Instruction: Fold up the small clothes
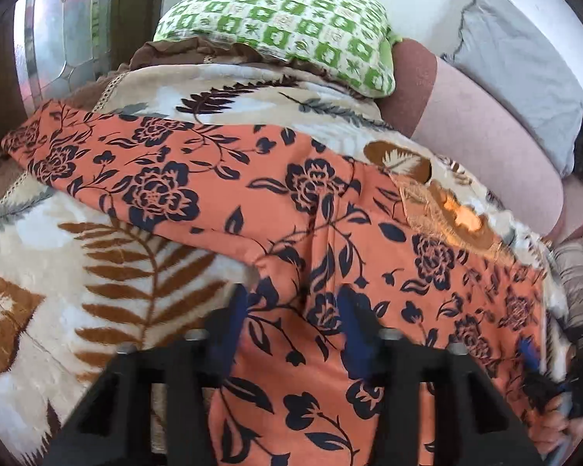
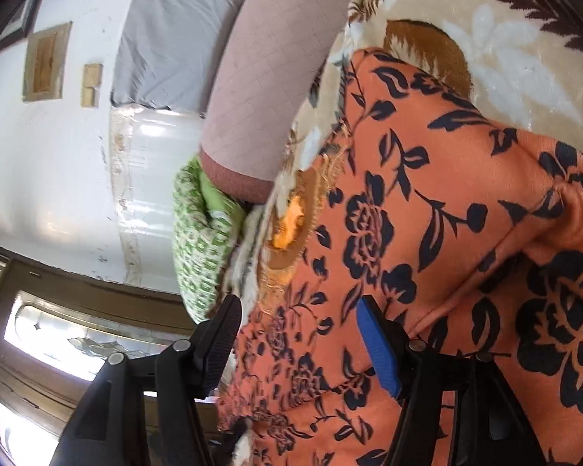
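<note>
An orange garment with a dark blue flower print (image 1: 276, 202) lies spread on a leaf-patterned blanket (image 1: 109, 264); it also fills the right wrist view (image 2: 427, 233). My left gripper (image 1: 295, 310) is open, its fingers standing wide apart over the garment's near edge, with cloth between them. My right gripper (image 2: 299, 318) is open too, tilted sideways, its black finger (image 2: 221, 334) and blue-padded finger (image 2: 381, 349) on either side of the garment's hem. The right gripper shows in the left wrist view at the far right (image 1: 555, 384).
A green checked pillow (image 1: 291, 31) lies at the bed's head beside a pink bolster (image 1: 486, 136) and a grey pillow (image 1: 524, 77). A white wall (image 2: 50, 155) and a glass-paned door (image 2: 58, 334) stand beyond. Striped cloth (image 1: 579, 272) lies at the right.
</note>
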`<state>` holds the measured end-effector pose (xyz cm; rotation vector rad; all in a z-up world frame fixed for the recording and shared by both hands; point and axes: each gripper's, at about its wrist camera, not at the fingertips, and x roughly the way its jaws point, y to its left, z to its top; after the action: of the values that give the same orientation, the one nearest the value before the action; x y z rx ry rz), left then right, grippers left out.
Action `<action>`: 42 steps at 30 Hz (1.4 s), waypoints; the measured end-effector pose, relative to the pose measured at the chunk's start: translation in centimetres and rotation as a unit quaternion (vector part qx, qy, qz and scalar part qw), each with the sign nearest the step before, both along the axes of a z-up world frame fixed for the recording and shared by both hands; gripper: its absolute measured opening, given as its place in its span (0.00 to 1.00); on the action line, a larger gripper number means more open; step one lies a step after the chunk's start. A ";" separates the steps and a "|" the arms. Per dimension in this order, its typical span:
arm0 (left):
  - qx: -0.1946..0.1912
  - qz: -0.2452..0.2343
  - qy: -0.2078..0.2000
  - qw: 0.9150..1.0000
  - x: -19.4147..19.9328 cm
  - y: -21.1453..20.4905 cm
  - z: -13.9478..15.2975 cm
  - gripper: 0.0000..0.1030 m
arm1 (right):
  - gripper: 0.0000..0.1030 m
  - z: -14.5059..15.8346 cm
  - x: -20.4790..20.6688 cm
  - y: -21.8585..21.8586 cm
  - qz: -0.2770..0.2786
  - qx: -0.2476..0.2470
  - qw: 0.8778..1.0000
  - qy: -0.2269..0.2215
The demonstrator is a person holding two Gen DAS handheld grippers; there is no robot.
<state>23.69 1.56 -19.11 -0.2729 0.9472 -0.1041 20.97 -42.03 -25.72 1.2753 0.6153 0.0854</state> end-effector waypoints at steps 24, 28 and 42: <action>-0.214 0.265 0.071 0.938 3.7 31.2 -1.0 0.55 | 0.62 1.5 2.2 5.3 0.089 -0.057 0.994 -0.003; -0.233 0.297 0.049 0.925 5.5 32.9 -1.9 0.54 | 0.62 1.4 2.2 4.9 0.090 -0.051 0.995 -0.002; -0.231 0.326 0.027 0.916 9.6 35.2 -5.6 0.07 | 0.62 0.6 3.3 5.5 0.106 -0.062 0.992 0.010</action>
<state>33.24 36.78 -24.73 -1.0217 0.8344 0.3019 24.29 -36.57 -25.10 1.0896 0.7602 0.2073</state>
